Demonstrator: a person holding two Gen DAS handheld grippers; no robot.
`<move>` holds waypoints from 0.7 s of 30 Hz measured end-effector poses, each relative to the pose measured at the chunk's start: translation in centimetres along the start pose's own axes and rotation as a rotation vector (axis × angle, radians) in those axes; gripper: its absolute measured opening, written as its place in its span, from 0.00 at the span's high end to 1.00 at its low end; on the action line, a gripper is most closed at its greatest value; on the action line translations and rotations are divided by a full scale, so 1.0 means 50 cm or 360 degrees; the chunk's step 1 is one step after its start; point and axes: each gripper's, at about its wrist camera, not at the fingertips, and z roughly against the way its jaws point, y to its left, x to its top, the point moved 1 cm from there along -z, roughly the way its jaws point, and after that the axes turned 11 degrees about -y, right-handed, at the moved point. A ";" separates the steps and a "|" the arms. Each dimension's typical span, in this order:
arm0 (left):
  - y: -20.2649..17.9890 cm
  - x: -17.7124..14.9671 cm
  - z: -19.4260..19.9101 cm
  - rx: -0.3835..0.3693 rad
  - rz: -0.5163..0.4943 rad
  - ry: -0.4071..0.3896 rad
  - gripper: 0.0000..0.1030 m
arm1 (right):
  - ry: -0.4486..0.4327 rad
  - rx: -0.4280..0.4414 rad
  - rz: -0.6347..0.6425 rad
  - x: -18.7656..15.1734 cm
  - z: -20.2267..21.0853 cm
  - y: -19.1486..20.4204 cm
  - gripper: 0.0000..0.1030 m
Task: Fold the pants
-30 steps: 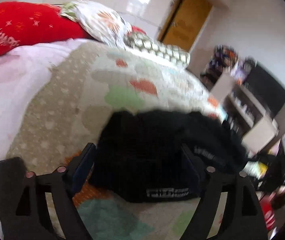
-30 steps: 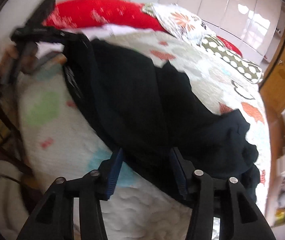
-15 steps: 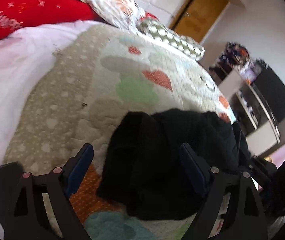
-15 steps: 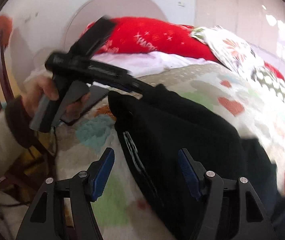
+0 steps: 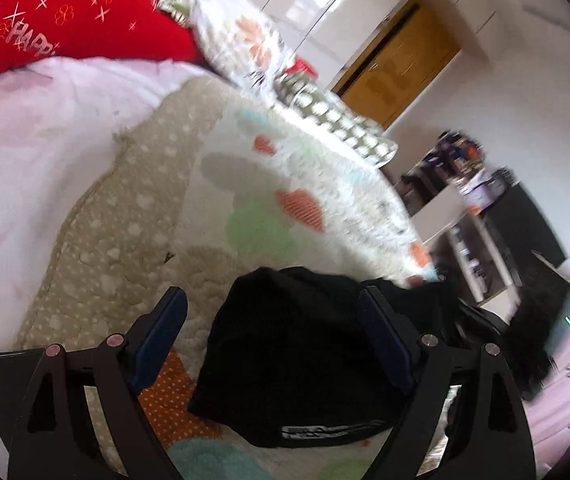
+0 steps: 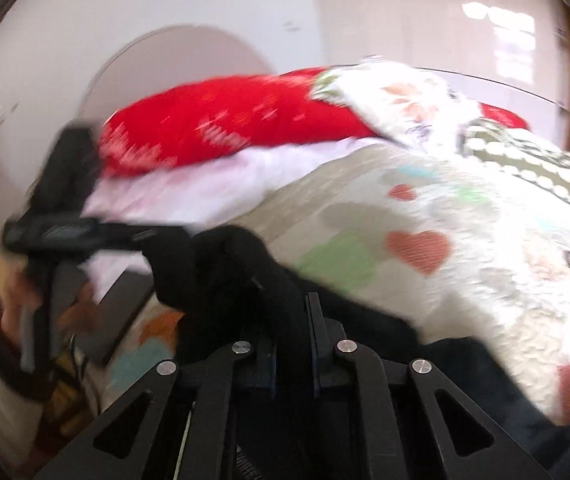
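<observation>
The black pants (image 5: pixel 301 356) lie bunched on the heart-patterned quilt (image 5: pixel 261 184) near its front edge, a white logo strip at their near hem. My left gripper (image 5: pixel 273 316) is open, its blue-padded fingers spread on either side of the pants. In the right wrist view my right gripper (image 6: pixel 291 312) is shut on a fold of the black pants (image 6: pixel 221 268) and holds it above the quilt (image 6: pixel 465 248). The left gripper's body (image 6: pixel 65 232) and the hand holding it show at the left, beside the fabric.
A red pillow (image 5: pixel 57 28), a floral pillow (image 5: pixel 245 44) and a green patterned pillow (image 5: pixel 333 124) line the head of the bed. A pink sheet (image 5: pixel 33 140) lies at the left. A wooden door (image 5: pixel 397 68) and a cluttered shelf (image 5: pixel 473 216) stand to the right.
My right gripper has closed on the pants and lifted a fold toward the left gripper. The left gripper stays open over the bunched pants, which have gathered into a smaller heap.
</observation>
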 end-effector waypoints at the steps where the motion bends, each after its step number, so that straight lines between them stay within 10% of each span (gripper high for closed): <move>1: -0.001 -0.001 0.010 -0.0081 0.0007 0.0004 0.15 | -0.0029 -0.0009 -0.0069 0.013 0.006 -0.020 0.91; 7: -0.031 -0.049 -0.027 -0.0220 -0.0168 0.0220 0.15 | -0.0119 -0.0006 -0.0113 0.051 0.045 -0.036 0.92; 11: -0.053 -0.083 -0.102 -0.0088 -0.0273 0.0357 0.15 | -0.0149 0.0018 -0.0071 0.060 0.076 -0.010 0.92; 15: -0.024 -0.061 -0.148 0.0382 -0.0299 0.0272 0.15 | -0.0171 0.0061 -0.0034 0.056 0.096 0.011 0.92; 21: 0.035 -0.006 -0.118 0.0397 -0.0096 0.0143 0.15 | -0.0075 0.0211 -0.0043 0.001 0.064 0.054 0.92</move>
